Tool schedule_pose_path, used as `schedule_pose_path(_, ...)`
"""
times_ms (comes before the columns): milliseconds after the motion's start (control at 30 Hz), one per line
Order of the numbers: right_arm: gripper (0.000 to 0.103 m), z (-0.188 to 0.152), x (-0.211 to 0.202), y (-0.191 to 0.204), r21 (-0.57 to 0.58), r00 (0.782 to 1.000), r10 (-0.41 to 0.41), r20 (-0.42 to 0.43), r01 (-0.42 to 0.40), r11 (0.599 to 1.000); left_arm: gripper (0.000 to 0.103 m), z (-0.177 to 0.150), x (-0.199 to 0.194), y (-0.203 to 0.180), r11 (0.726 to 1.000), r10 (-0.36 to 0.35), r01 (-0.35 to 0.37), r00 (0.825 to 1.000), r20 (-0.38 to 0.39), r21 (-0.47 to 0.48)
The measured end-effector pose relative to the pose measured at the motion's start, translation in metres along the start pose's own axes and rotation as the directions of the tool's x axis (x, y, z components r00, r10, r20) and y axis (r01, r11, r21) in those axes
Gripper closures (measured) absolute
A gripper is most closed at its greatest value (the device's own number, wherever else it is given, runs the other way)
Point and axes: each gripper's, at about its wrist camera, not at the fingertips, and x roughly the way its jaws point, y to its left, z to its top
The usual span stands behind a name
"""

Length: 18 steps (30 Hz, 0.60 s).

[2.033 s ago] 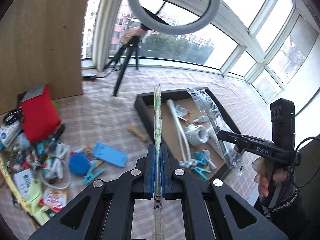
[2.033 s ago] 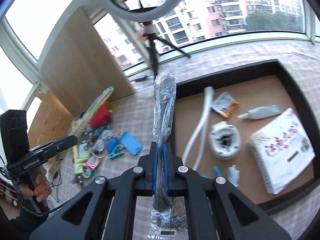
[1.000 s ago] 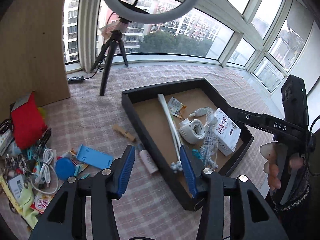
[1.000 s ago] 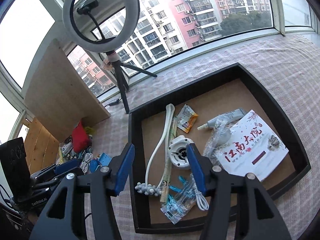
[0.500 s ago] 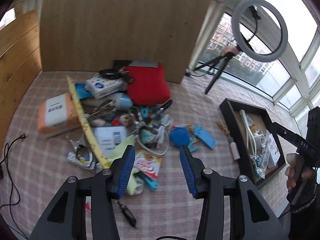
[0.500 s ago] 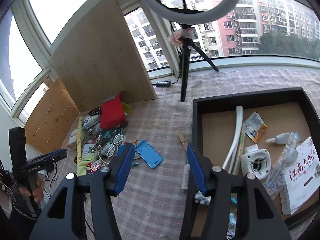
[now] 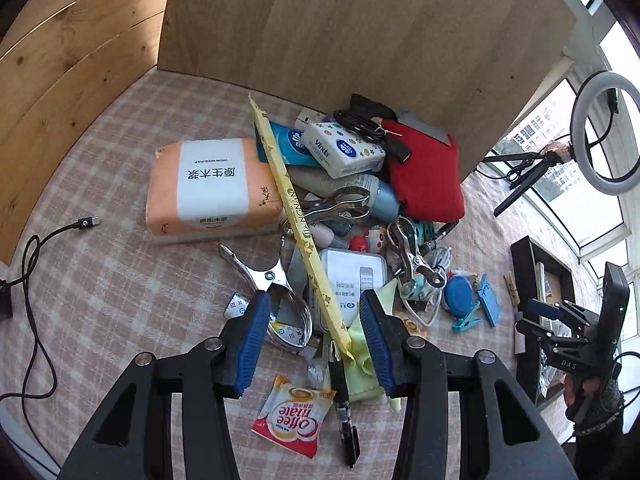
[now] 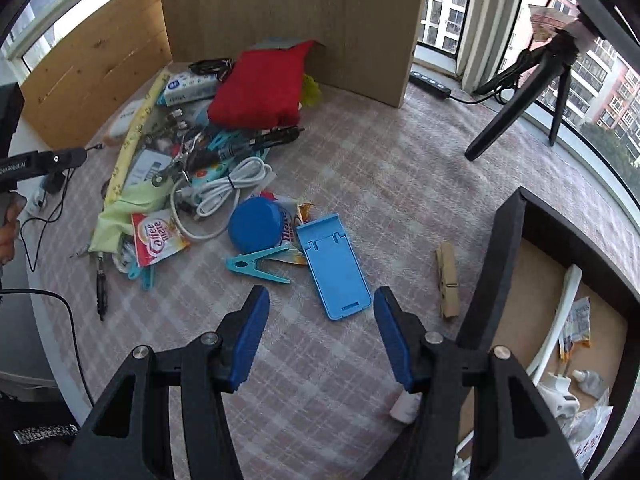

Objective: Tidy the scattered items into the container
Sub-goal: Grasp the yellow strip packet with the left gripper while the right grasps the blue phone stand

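Note:
My left gripper (image 7: 314,312) stands open above the scattered pile, its blue pads either side of a long yellow packet (image 7: 296,216) and a white box (image 7: 356,276). Metal clips (image 7: 264,276), a black pen (image 7: 342,392) and a coffee creamer sachet (image 7: 294,416) lie around it. My right gripper (image 8: 320,312) is open and empty just short of a blue phone stand (image 8: 334,268). A teal peg (image 8: 256,266) and a round blue lid (image 8: 256,224) lie beside the stand. The black tray (image 8: 504,264) at the right holds several items.
An orange tissue pack (image 7: 208,188), a red pouch (image 8: 260,88) and a coiled white cable (image 8: 228,192) sit in the pile before a wooden board (image 8: 288,4). A wooden peg (image 8: 448,280) and a pink tube (image 8: 404,404) lie by the tray. A tripod (image 8: 516,96) stands behind.
Both grippers held long packets over the tray, then let them go into it. Since then both have swung away from the tray, rolled, and come down open over the pile.

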Motion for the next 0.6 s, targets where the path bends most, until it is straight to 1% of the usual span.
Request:
schedule_pose_path(33,0.049,0.002,0.005,0.001,-0.011,1.000,-0.002,-0.011,0.002,1.000,0.060,0.003,0.005,-0.001,1.000,0.002,-0.001,1.000,-0.012,0.003)
schedule_pose_path(100,0.049,0.005,0.012,0.002,-0.034,1.000,-0.013,-0.027,0.012,0.999,0.060,0.010,0.015,0.000,1.000,0.029,-0.029,0.999,-0.019,-0.006)
schedule_pose_path(200,0.049,0.008,0.019,-0.001,-0.052,0.999,-0.016,-0.047,0.014,0.999,0.060,0.019,0.030,0.004,0.999,0.031,-0.033,0.998,-0.045,-0.027)
schedule_pose_path(267,0.049,0.009,0.022,-0.005,-0.046,0.999,-0.003,-0.054,0.001,0.999,0.060,0.026,0.037,0.006,0.998,0.033,-0.035,0.998,-0.050,-0.043)
schedule_pose_path(367,0.049,0.012,0.026,-0.011,-0.028,0.998,0.011,-0.065,-0.012,1.000,0.060,0.033,0.048,0.004,0.998,0.047,-0.049,0.996,-0.069,-0.028)
schedule_pose_path(433,0.049,0.014,0.029,-0.014,-0.022,0.997,0.014,-0.074,-0.016,1.000,0.063,0.036,0.055,0.003,0.998,0.045,-0.048,0.995,-0.092,-0.028)
schedule_pose_path(500,0.049,0.015,0.032,-0.016,-0.023,0.997,0.026,-0.077,-0.027,0.999,0.075,0.036,0.060,0.002,0.998,0.052,-0.055,0.993,-0.105,-0.020)
schedule_pose_path(600,0.049,0.016,0.034,-0.017,-0.038,0.997,0.029,-0.076,-0.032,0.999,0.083,0.034,0.064,0.001,0.999,0.049,-0.051,0.992,-0.116,-0.012)
